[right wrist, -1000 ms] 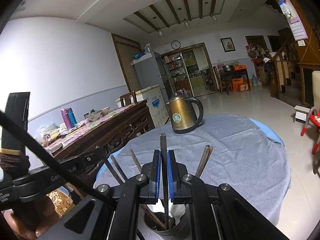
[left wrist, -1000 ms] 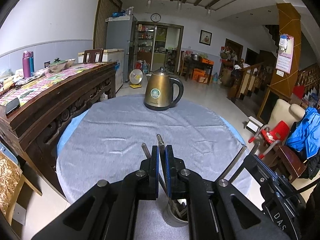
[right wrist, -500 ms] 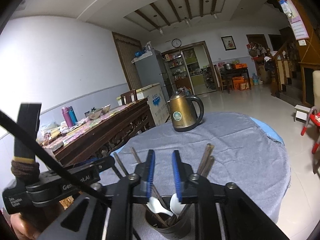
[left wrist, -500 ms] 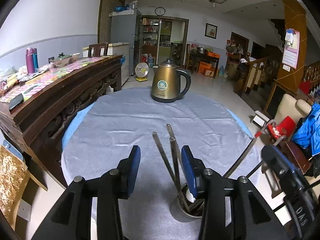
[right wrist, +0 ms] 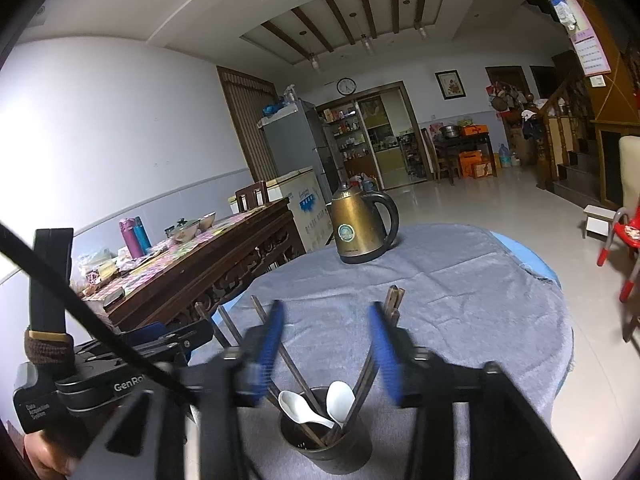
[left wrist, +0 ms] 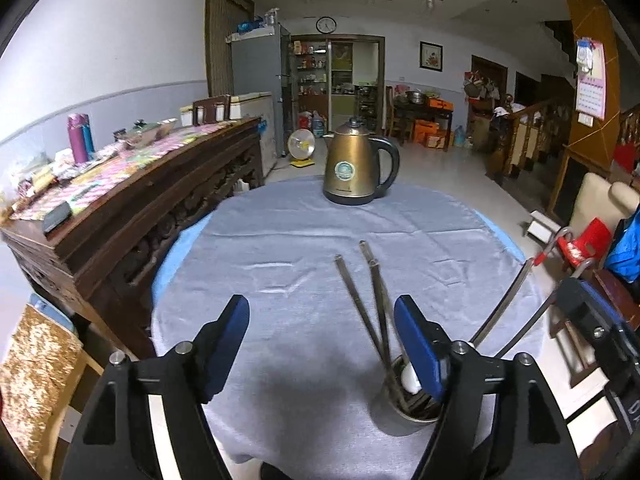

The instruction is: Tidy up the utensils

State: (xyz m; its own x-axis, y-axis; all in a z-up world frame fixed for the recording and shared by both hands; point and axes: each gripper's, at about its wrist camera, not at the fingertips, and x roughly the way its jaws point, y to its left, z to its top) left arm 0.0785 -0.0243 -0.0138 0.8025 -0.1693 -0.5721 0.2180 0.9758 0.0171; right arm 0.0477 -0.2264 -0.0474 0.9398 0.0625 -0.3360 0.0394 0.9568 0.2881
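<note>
A dark cylindrical holder [right wrist: 326, 438] is seen standing on the grey cloth [right wrist: 460, 304], just below and between the spread fingers of the right gripper [right wrist: 328, 350], whose jaws hold nothing. Inside it, two white spoons [right wrist: 316, 406] are seen bowl-up, with dark chopsticks [right wrist: 294, 368] leaning out to both sides; about five or six sticks can be made out, but the exact count is lost to motion blur and to the blue pads [right wrist: 268, 350] in front.

In the left wrist view the holder [left wrist: 404, 404] lies just beside the right finger of the left gripper [left wrist: 322, 344], which is also spread wide and empty. Its rim is partly hidden by that finger; three sticks [left wrist: 372, 304] and one spoon bowl [left wrist: 410, 378] are visible.

One brass kettle [left wrist: 354, 168] is seen well beyond both grippers on the cloth.
</note>
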